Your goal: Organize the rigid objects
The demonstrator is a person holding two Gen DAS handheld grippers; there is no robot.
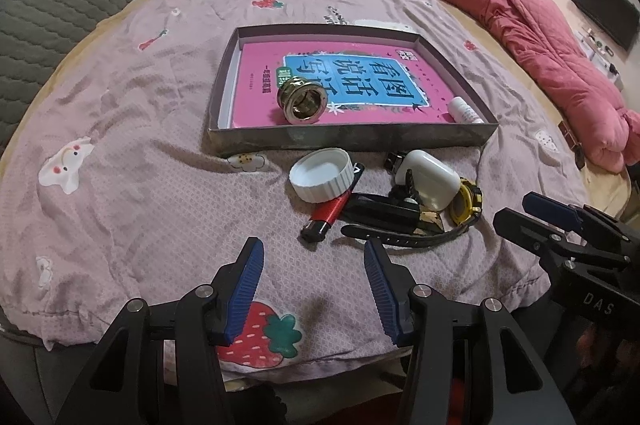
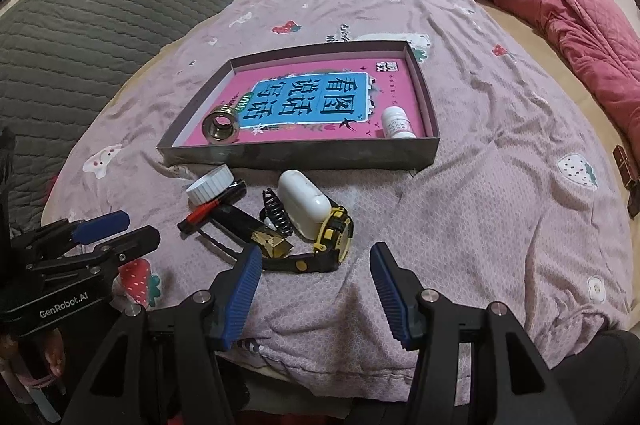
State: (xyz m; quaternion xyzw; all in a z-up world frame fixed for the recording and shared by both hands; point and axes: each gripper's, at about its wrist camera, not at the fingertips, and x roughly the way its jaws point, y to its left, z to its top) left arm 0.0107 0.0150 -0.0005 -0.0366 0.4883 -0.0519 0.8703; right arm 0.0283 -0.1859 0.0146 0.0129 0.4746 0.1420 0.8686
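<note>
In the left wrist view, the left gripper (image 1: pixel 314 289) hangs over the bedsheet (image 1: pixel 140 145) with its jaws apart and nothing between them. The pile of small things lies just past its tips, at 12 to 1 o'clock: a white cap (image 1: pixel 322 175), a red lighter (image 1: pixel 324 217), a white case (image 1: pixel 430 181) and a watch (image 1: pixel 464 203). The tray (image 1: pixel 352 137) stands further at 12 o'clock, and it already holds a brass ring (image 1: pixel 304 101) and a small bottle (image 1: pixel 462 111). In the right wrist view, the right gripper (image 2: pixel 316 285) is also open and empty, and the watch (image 2: pixel 334 233) lies directly ahead at 12 o'clock, touching the case (image 2: pixel 304 203) and a black clip (image 2: pixel 276 211). The other gripper (image 2: pixel 108 229) waits at 9 o'clock. I think the risk is in the crowding: the things overlap, so closing on the watch could drag the case or clip along, or push them aside. The strap is thin and flat on soft cloth, so the pads may catch the sheet instead. The two grippers could also collide if both reach in.
</note>
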